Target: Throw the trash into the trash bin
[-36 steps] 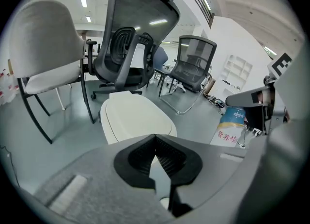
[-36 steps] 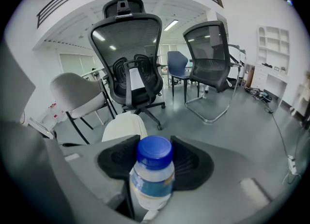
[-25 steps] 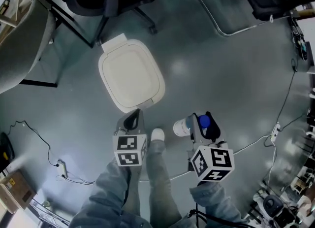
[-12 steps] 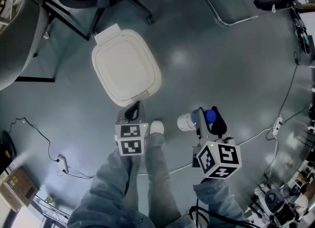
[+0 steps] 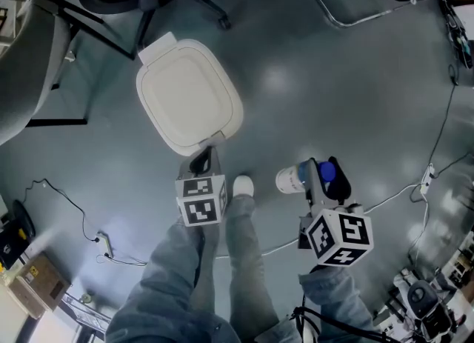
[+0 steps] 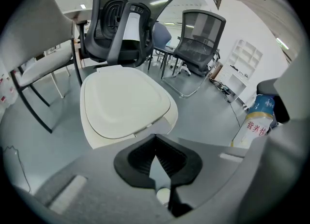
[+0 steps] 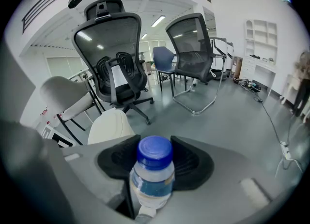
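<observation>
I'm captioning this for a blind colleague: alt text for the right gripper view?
The right gripper holds a blue-capped bottle between its jaws. Beyond it, a cream trash bin stands on the grey floor before black office chairs.

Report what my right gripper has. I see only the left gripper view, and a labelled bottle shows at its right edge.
Observer: The right gripper has its jaws closed on that bottle, and the blue cap shows between them.
Operator: Say where the bottle is relative to the bin.
Observer: In the head view it is over bare floor, to the right of the trash bin, not above it.
Operator: Place my left gripper too.
Observer: The left gripper is at the bin's near edge, with the person's white shoe just to its right.
</observation>
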